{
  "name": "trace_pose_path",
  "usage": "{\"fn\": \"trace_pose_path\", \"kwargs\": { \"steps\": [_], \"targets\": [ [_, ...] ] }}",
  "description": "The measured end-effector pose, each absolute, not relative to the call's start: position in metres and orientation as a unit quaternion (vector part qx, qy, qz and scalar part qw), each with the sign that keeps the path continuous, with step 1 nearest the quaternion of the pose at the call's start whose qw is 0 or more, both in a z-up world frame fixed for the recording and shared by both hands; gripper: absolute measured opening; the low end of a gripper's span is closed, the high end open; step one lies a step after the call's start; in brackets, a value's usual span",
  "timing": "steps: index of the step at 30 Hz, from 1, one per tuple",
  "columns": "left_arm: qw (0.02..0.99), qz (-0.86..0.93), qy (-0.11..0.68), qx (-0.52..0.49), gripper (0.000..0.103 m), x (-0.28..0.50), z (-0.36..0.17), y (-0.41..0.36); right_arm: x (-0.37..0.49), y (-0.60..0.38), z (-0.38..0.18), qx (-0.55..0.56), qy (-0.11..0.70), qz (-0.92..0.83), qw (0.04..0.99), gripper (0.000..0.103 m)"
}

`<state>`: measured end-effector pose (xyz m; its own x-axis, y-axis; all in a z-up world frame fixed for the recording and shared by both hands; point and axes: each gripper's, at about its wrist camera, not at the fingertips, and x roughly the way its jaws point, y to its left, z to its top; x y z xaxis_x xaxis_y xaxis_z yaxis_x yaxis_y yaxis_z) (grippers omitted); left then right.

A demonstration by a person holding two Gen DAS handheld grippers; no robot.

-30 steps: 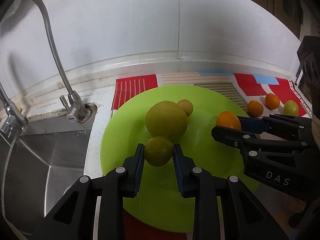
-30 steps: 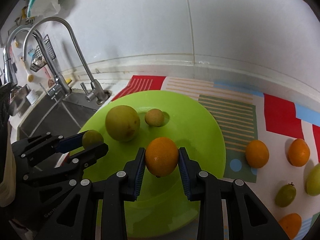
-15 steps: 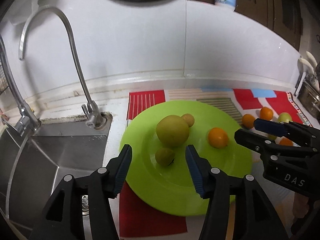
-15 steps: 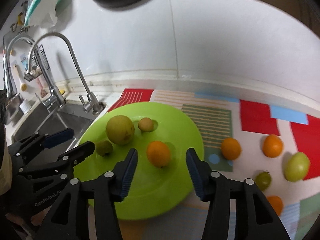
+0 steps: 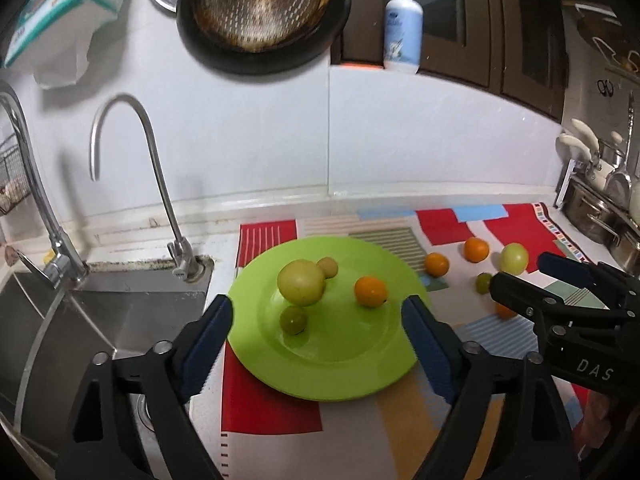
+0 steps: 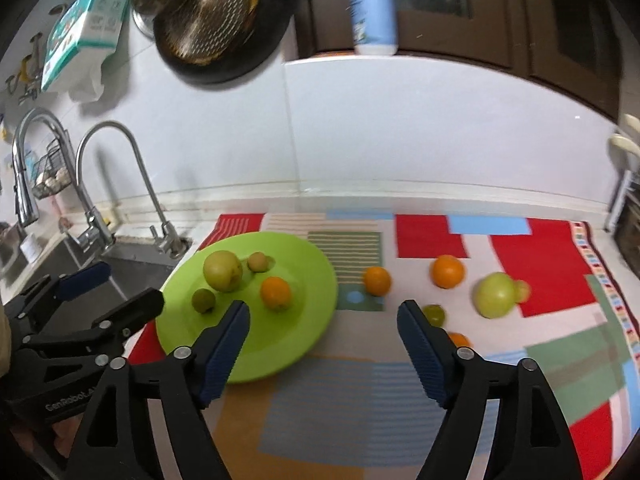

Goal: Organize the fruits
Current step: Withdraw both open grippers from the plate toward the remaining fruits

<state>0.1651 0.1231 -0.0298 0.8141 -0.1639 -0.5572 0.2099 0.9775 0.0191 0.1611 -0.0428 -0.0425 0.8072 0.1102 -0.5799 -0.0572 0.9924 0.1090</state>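
Observation:
A green plate (image 5: 340, 368) (image 6: 296, 344) lies on a patterned mat. On it are a large yellow-green fruit (image 5: 301, 283) (image 6: 222, 271), a small tan fruit (image 5: 328, 267) (image 6: 257, 261), a small green fruit (image 5: 293, 319) (image 6: 203, 300) and an orange (image 5: 370, 291) (image 6: 275, 293). On the mat to the right lie two oranges (image 6: 377, 280) (image 6: 447, 271), a large green fruit (image 6: 496, 294) and a small green fruit (image 6: 434, 314). My left gripper (image 5: 318, 322) is open and empty, raised above the plate's near side. My right gripper (image 6: 323, 326) is open and empty, above the plate's right rim.
A steel sink (image 5: 80, 320) with two faucets (image 5: 160, 184) lies left of the mat. The white wall (image 5: 360, 140) runs behind, with a dark pan (image 5: 260, 12) and a soap bottle (image 5: 403, 24) above. Pots (image 5: 600, 216) stand at far right. Another orange (image 6: 460, 339) shows behind my right finger.
Both grippers let go of their fruit, the small green one and the orange, which now lie on the plate. Both opened wide and pulled up and back.

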Motion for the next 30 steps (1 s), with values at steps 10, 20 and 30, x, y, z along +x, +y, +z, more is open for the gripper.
{"fn": "trace_pose_path", "kwargs": {
  "steps": [10, 20, 30],
  "targets": [
    [0.960, -0.082, 0.266, 0.044, 0.094, 0.135, -0.011, 0.098, 0.122, -0.074, -0.024, 0.043, 0.280, 0.020, 0.959, 0.079],
    [0.964, -0.064, 0.254, 0.040, 0.097, 0.108, 0.001, 0.051, 0.101, -0.117, -0.017, 0.036, 0.266, 0.038, 0.962, 0.079],
    [0.967, -0.056, 0.244, 0.042, 0.097, 0.090, 0.002, -0.002, 0.092, -0.167, -0.015, 0.017, 0.258, 0.053, 0.965, 0.079]
  ]
}}
